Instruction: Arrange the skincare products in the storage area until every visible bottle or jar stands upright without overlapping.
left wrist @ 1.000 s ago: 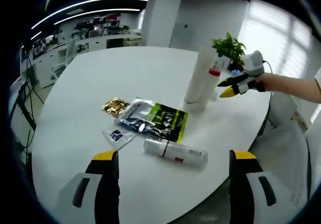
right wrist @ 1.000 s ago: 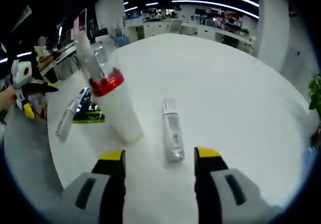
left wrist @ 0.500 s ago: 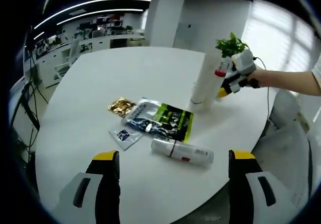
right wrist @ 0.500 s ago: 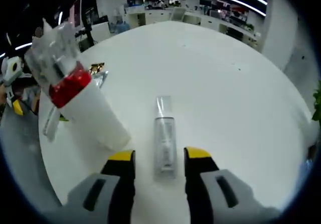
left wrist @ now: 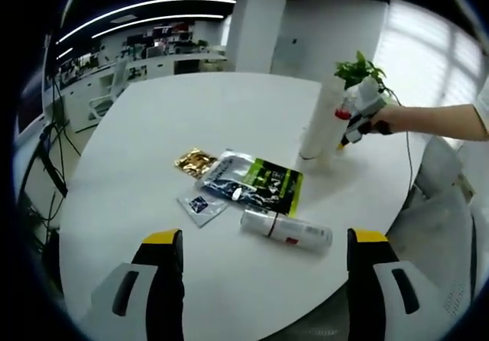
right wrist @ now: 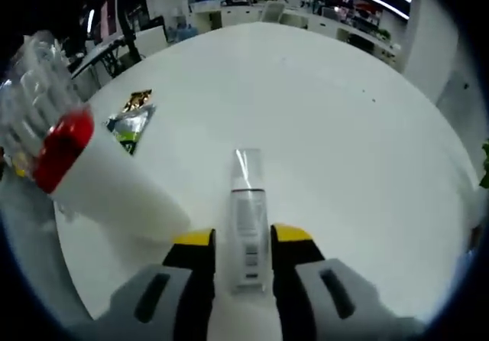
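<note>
Office bkgd w/ ceiling light strips, desks and a white column; up front, a big round white table.

Left gripper view: left gripper, jaws wide apart w/ nothing between, hovers over the near table edge. Just ahead lies a white cylindrical bottle w/ red label mark, on its side. Touching or just beside it, farther in, a flat black-and-green foil pouch; a small clear sachet w/ dark square sits at the pouch's left corner, and a crinkled gold foil packet just beyond that. Farther right stands a tall white bottle w/ red collar and clear cap, upright. Right behind it, the right gripper held by a person's hand, forearm coming in from the right; green potted plant behind.

Right gripper view: right gripper has its 2 yellow-tipped jaws close on either side of a slim clear tube-like bottle w/ white label, lying flat on the table, clear cap pointing away. Cannot tell if the jaws are touching it or just flanking it. Tall red-collared bottle is close by on the left, looks tilted by the lens.
</note>
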The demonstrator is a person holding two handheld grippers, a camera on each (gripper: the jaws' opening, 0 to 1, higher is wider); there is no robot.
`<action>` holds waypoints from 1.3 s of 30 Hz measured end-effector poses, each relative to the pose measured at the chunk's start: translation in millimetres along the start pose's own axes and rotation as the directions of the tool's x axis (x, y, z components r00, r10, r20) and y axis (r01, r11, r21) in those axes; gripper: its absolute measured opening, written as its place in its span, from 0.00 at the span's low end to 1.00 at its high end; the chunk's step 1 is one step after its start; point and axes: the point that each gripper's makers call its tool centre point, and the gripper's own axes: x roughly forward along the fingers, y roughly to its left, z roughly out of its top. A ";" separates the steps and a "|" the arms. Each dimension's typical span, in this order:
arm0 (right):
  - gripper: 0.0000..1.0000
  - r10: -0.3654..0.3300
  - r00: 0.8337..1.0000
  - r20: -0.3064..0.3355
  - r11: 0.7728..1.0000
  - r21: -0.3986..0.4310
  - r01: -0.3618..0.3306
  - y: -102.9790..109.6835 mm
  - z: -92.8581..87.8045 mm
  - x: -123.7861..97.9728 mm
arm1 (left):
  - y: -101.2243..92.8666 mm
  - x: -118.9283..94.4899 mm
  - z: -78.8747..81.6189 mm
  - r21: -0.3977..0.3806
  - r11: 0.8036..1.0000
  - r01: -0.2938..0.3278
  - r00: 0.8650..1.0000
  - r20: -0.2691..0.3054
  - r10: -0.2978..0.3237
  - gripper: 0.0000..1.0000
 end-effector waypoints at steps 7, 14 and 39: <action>0.22 0.002 1.000 -0.023 1.000 -0.024 -0.002 -1.3 -5.2 2.2 | 1.6 1.0 0.3 -0.004 1.000 -0.003 1.000 0.001 0.003 0.86; 0.21 0.021 1.000 0.005 0.998 -0.051 -0.021 -2.7 -5.5 1.5 | -0.5 4.2 2.2 0.000 1.000 0.000 1.000 0.001 0.000 0.85; 0.19 -0.047 0.996 0.073 0.996 0.084 0.041 -9.4 -27.2 -24.9 | -2.0 -2.4 8.8 0.016 1.000 0.000 1.000 0.013 0.000 0.84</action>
